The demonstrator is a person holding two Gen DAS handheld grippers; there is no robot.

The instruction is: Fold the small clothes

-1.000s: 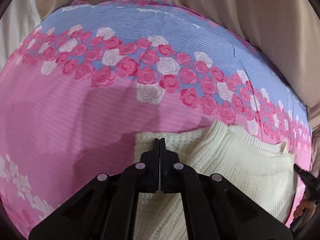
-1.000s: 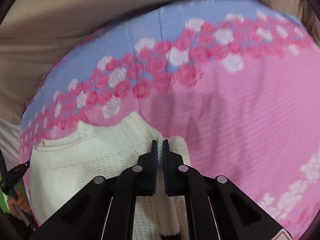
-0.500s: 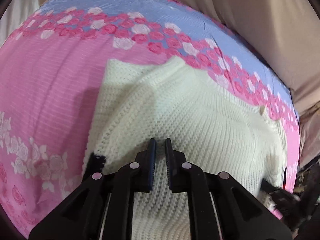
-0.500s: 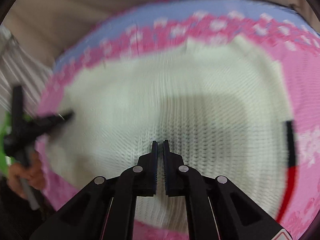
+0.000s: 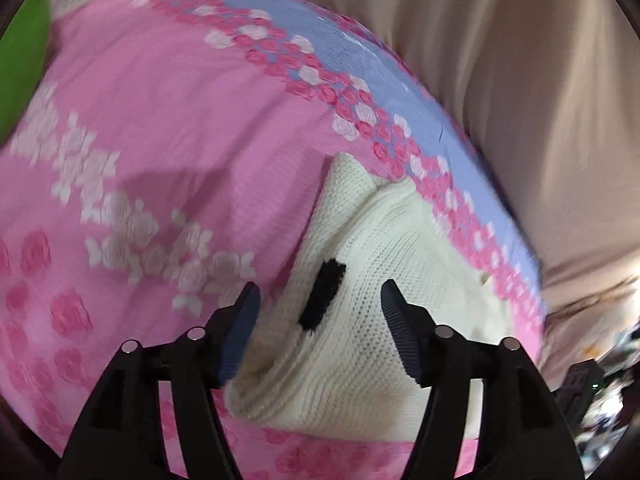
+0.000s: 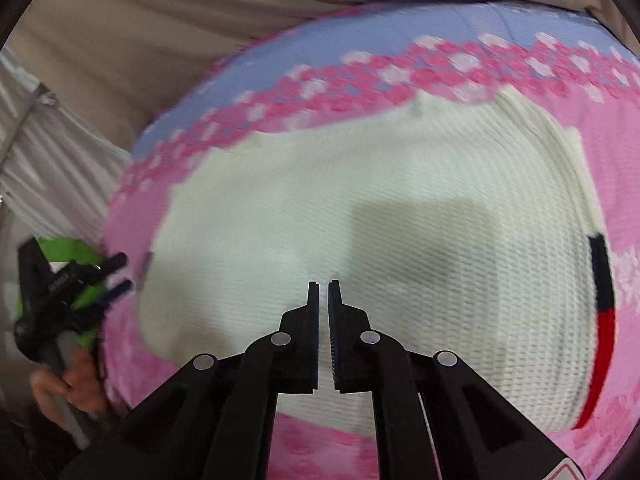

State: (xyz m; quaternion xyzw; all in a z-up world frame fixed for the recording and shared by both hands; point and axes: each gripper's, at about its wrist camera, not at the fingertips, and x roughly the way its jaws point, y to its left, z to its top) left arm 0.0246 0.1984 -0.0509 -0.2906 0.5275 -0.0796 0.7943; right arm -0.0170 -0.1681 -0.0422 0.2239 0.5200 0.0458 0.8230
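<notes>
Lying folded on the pink rose-print bedspread (image 5: 152,128), the cream knit sweater (image 6: 380,216) fills the middle of the right wrist view and sits toward five o'clock in the left wrist view. A black patch (image 5: 322,298) shows on its top layer in the left view; in the right view a black-and-red stripe (image 6: 602,320) runs along its edge at three o'clock.

The left gripper (image 5: 320,300) hangs over the sweater's near end with its jaws spreading apart at this moment; the sweater lies below the gap between them, and neither pad presses on it. The right gripper (image 6: 324,292) hovers above the sweater's middle, its jaws almost together with only a thin slit between them, and nothing is caught there.

From the right wrist view the left gripper also appears at nine o'clock, off the sweater's edge, with the person's hand (image 6: 76,384) on its handle (this part is blurred). Beige fabric (image 5: 520,80) lies beyond the bedspread's blue band at twelve to two o'clock.
</notes>
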